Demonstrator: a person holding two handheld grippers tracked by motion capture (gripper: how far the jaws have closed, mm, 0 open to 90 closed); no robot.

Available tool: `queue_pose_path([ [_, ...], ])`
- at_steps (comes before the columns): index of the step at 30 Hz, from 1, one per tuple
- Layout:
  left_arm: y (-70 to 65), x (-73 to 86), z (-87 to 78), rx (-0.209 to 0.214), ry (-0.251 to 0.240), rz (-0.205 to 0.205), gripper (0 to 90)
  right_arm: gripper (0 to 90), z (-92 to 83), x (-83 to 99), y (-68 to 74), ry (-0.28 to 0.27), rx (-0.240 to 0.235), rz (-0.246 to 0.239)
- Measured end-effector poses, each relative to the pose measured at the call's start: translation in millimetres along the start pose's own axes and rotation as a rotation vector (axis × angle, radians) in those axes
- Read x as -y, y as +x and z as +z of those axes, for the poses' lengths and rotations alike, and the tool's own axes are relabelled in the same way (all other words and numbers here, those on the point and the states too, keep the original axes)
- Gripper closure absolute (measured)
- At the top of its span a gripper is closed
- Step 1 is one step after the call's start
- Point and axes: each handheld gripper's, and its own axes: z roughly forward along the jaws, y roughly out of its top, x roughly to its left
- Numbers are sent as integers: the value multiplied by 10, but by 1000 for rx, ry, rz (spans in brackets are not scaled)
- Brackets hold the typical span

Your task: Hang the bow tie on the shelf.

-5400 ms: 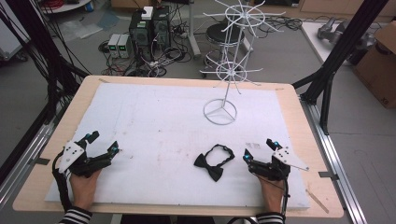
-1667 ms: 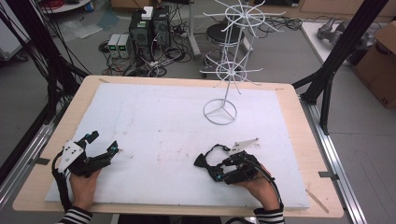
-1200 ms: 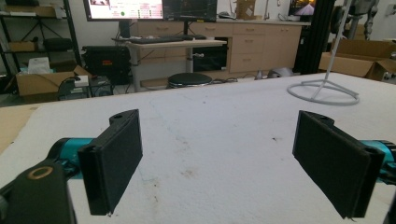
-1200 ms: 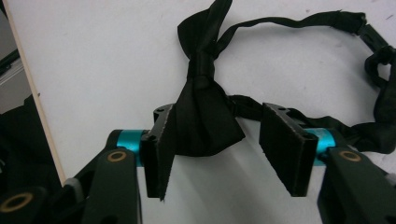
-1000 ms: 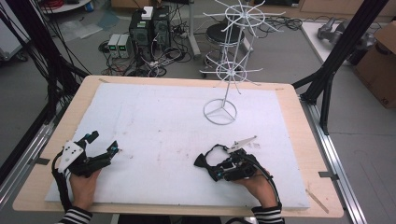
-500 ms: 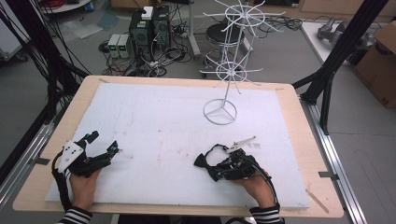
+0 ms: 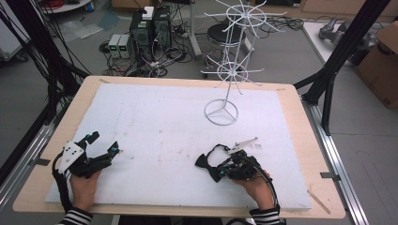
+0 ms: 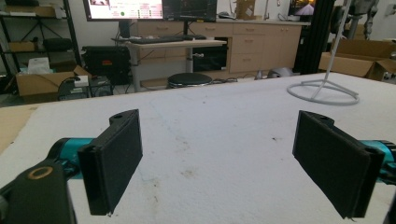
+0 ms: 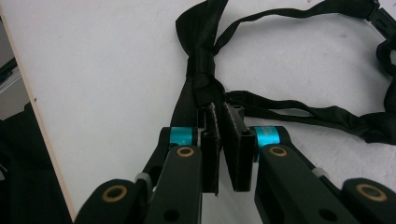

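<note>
Black bow tie (image 9: pixel 201 60) is pinched in the right hand-held gripper (image 9: pixel 220 119), unlifted; left hand-held gripper (image 8: pixel 219 154) gapes empty.

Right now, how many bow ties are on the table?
1. The black bow tie lies on the white mat's near right part, pinched by the right gripper beside its knot.

Setting: robotics or research lab, data-recording bay; wooden table (image 7: pixel 300 101) topped with a white foam board (image 7: pixel 155 122), flanked by black frame struts (image 7: pixel 335 70); computer towers (image 7: pixel 150 28) and tangled cables (image 7: pixel 176 51) on grey floor behind; wall monitors (image 8: pixel 149 9), desk with keyboard (image 8: pixel 173 43), cabinets (image 8: pixel 254 39), cardboard boxes (image 8: pixel 355 63), round stool (image 8: pixel 189 80).
</note>
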Motion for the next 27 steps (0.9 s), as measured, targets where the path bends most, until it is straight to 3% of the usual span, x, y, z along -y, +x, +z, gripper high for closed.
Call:
queue_pose_path([
  [14,1,0,-1,0,1,1,162,858,-24,15,29,-44,10,-36],
  [21,-1,0,0,1,0,-1,162,858,-76,22,44,-114,33,-61],
  [24,1,0,-1,1,1,1,162,859,-122,29,34,-192,24,-50],
  [27,-1,0,0,1,0,-1,161,860,-147,30,36,-217,38,-51],
])
